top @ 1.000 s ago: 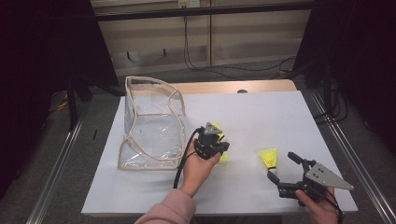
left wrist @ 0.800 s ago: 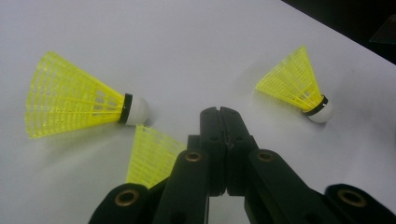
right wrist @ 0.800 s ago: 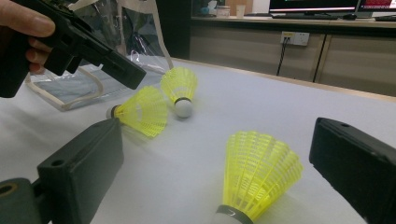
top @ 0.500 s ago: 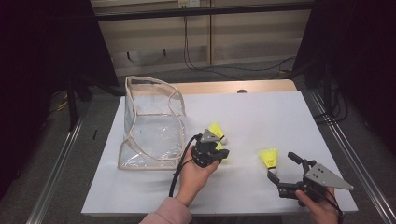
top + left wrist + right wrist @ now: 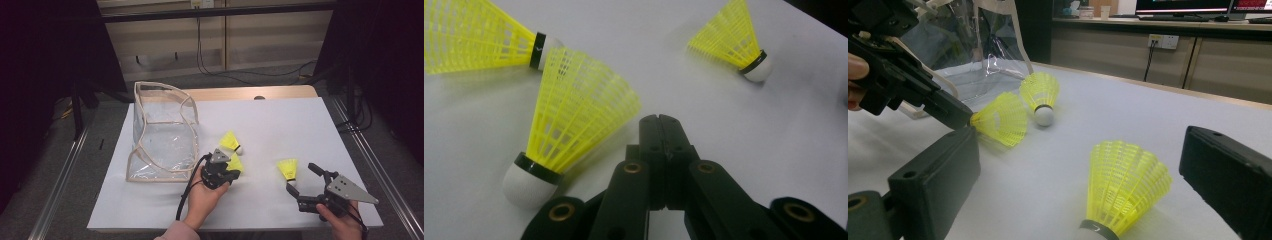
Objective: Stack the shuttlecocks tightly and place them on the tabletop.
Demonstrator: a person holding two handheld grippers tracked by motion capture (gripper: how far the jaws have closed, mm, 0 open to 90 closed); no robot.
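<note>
Left gripper (image 5: 659,120), jaws together, lies just beside the nearest shuttlecock (image 5: 574,115).

On the desk (image 5: 280,125), the bag (image 5: 162,135) stands at centre left of the frame. Two shuttlecocks (image 5: 231,142) (image 5: 235,163) lie just right of it, one behind the other; a third shuttlecock (image 5: 288,169) lies apart, lower right.
</note>
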